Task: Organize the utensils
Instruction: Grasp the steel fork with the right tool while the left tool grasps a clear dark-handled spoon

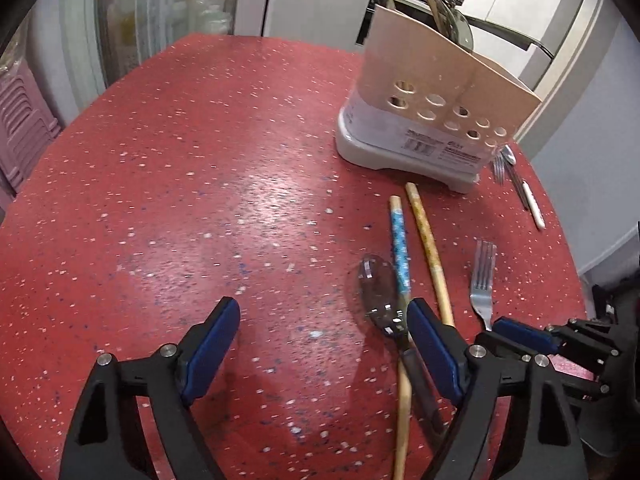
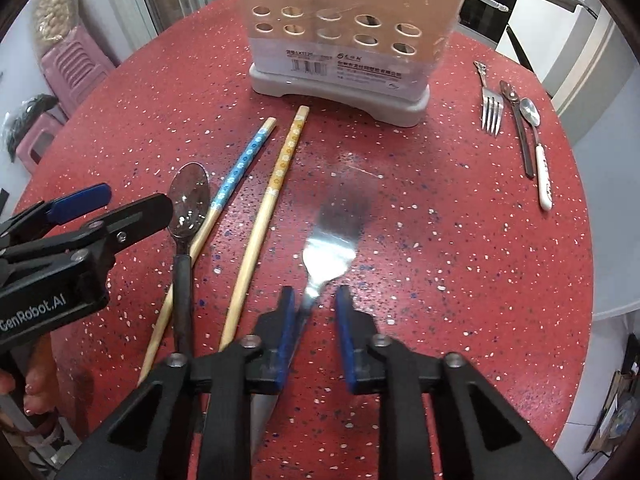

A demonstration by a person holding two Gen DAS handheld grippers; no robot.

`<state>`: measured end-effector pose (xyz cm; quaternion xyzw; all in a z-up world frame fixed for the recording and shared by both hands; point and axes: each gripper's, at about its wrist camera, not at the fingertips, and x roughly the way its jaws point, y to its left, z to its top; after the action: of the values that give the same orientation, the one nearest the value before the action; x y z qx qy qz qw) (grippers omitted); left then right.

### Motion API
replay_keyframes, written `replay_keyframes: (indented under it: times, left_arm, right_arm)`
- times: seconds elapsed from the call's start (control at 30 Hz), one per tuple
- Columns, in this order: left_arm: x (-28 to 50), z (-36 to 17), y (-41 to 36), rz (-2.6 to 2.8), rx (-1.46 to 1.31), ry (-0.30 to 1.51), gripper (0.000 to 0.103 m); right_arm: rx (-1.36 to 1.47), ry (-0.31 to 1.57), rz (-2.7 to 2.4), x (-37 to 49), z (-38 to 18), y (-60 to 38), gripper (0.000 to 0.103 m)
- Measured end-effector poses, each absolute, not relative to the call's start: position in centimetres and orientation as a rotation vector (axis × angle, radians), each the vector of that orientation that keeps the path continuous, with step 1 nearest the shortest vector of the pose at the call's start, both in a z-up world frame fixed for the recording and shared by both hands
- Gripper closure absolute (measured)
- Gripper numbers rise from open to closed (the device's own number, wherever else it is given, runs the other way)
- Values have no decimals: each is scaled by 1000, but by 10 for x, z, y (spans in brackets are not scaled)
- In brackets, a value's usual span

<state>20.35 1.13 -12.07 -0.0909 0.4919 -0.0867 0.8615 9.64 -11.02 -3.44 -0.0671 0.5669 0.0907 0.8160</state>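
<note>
A beige utensil holder (image 2: 344,28) with round holes stands on a white base at the far side of the red table; it also shows in the left wrist view (image 1: 432,104). A steel fork (image 2: 326,256) lies in front of my right gripper (image 2: 314,300), whose jaws stand open on either side of its neck. A black-handled spoon (image 2: 188,200) lies across a blue-patterned chopstick (image 2: 240,168), with a yellow-patterned chopstick (image 2: 280,164) beside them. My left gripper (image 1: 324,316) is open and empty, its right finger over the spoon (image 1: 380,292).
Another fork (image 2: 492,108), a dark-handled spoon (image 2: 518,128) and a white-handled spoon (image 2: 538,148) lie at the right of the red speckled table (image 2: 440,220). Pink stools (image 2: 72,68) stand beyond the left edge. Kitchen counter and cookware lie behind the holder.
</note>
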Motion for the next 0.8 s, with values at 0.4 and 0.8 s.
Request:
replay_keyframes:
  times: [0.4, 0.8]
  left_arm:
    - [240, -127, -38, -264, -208, 1086, 25]
    - [227, -122, -44, -268, -186, 1100, 75]
  right_arm:
    - [-114, 1154, 254, 85, -35, -122, 92]
    - [-93, 1129, 288, 85, -36, -130, 93]
